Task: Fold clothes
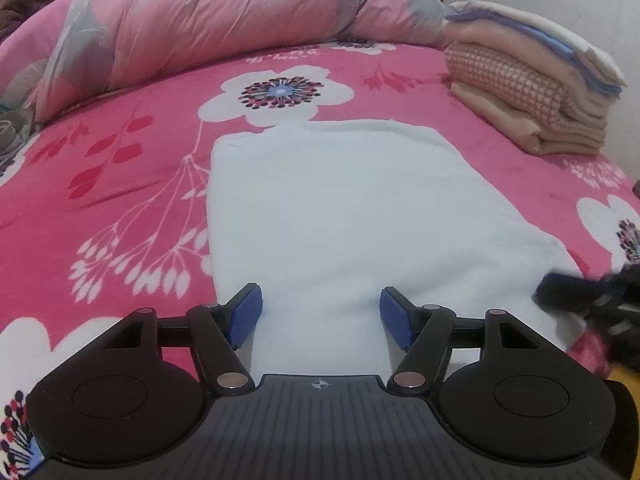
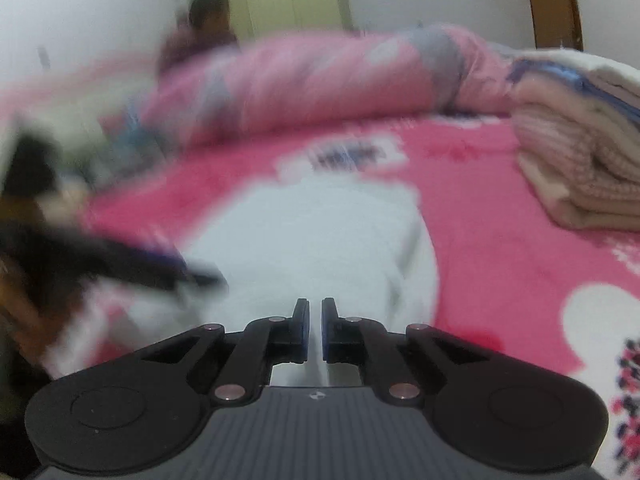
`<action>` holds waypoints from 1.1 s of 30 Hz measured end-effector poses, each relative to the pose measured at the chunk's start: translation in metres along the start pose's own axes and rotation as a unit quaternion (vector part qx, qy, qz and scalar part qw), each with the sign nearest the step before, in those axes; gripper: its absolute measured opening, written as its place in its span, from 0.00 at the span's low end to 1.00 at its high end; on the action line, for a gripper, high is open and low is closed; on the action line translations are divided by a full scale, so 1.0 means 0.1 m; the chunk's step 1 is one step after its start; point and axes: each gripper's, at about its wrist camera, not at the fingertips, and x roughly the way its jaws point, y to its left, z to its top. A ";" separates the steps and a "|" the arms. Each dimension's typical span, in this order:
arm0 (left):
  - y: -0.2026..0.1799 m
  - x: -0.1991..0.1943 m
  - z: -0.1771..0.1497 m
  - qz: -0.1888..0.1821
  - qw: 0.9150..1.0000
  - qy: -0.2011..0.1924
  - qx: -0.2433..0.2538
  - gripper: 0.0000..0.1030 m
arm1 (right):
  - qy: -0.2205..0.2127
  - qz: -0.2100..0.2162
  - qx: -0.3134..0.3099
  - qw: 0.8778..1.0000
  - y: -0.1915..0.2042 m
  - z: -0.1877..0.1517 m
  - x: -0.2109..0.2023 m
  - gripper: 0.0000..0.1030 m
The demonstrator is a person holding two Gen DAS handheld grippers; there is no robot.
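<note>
The left gripper (image 1: 321, 316) is held with its jaws apart above the near edge of the folded white garment (image 1: 340, 208), nothing clamped, while the right gripper (image 2: 315, 330) is seen drawn together and empty. The garment is laid flat on the pink floral bed (image 1: 120, 168). Farther back, a stack of folded clothes (image 1: 528, 92) and a rolled quilt (image 1: 208, 20) are seen.

— What lies under the left gripper (image 1: 321, 316)?

— A white folded garment (image 1: 340, 216), flat on the pink floral bedspread (image 1: 120, 184). The blue pads (image 1: 246, 314) stand wide apart over its near edge, nothing pinched between them.

— And at the right?

— A dark, blurred right gripper (image 1: 592, 300) at the garment's near right corner; whether it touches the cloth I cannot tell.

— Farther back?

— A stack of folded clothes (image 1: 532, 92) in beige, checked pink and white at the far right, and a rolled pink and grey quilt (image 1: 208, 20) along the far side.
</note>
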 end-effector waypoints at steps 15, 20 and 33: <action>-0.09 -0.01 -0.01 0.028 0.999 -0.002 0.020 0.68 | -0.039 -0.041 -0.037 0.998 0.27 -0.03 -0.19 0.05; -0.12 -0.01 -0.02 0.032 0.999 -0.003 0.023 0.68 | -0.050 -0.049 -0.037 0.997 0.21 0.00 -0.04 0.06; -0.14 -0.01 -0.02 0.034 0.999 -0.001 0.029 0.69 | -0.030 -0.057 -0.077 0.995 0.16 -0.20 0.25 0.06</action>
